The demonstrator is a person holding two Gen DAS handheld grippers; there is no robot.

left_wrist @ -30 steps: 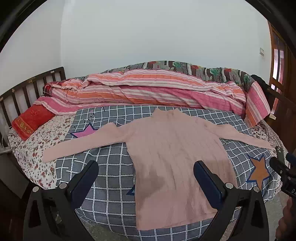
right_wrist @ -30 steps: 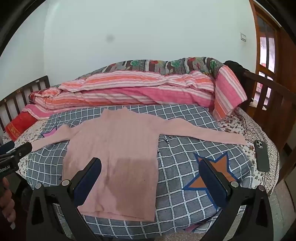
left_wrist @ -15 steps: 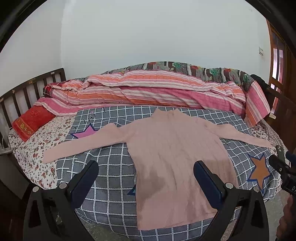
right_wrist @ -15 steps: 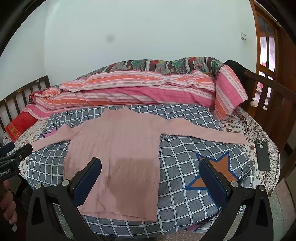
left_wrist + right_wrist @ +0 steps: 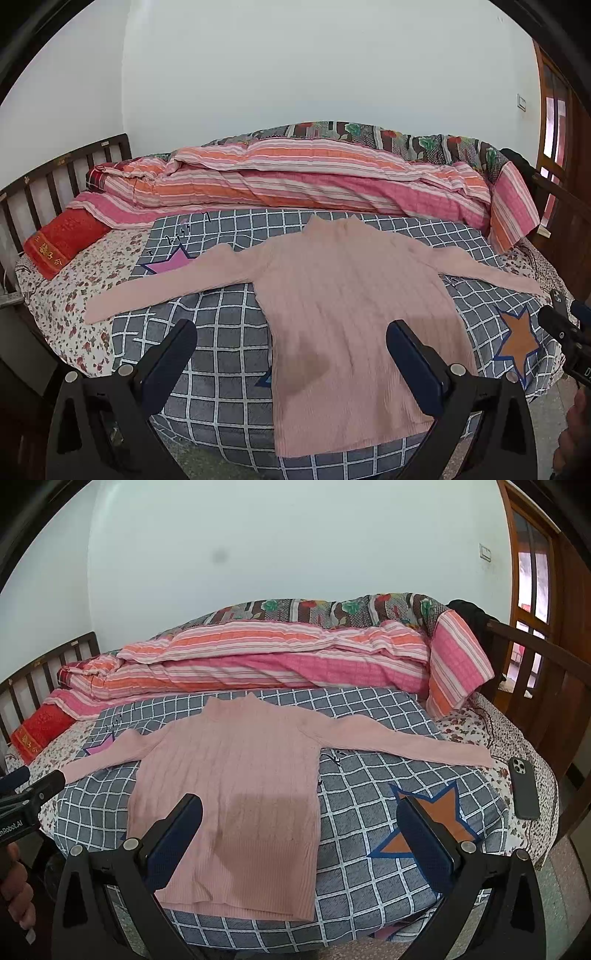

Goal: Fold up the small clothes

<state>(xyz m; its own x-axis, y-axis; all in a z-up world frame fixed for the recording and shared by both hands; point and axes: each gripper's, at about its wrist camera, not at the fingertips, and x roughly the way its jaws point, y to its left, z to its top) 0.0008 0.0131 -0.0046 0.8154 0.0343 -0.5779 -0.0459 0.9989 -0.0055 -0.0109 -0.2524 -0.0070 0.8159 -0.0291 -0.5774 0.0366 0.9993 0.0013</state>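
Note:
A pink ribbed long-sleeved sweater (image 5: 351, 314) lies flat on a grey checked blanket (image 5: 221, 332), both sleeves spread out; it also shows in the right wrist view (image 5: 236, 782). My left gripper (image 5: 291, 354) is open and empty, held above the sweater's hem at the near bed edge. My right gripper (image 5: 299, 830) is open and empty, over the sweater's right hem and the blanket. Each gripper shows at the edge of the other's view.
A rolled striped pink quilt (image 5: 295, 181) lies along the back of the bed. A red pillow (image 5: 62, 240) sits at the left by the wooden headboard (image 5: 55, 177). A dark phone (image 5: 522, 788) lies at the bed's right edge, near a wooden footboard (image 5: 546, 686).
Both grippers have drifted slightly; the sweater sits a little lower and nearer in both views. Nothing was taken hold of.

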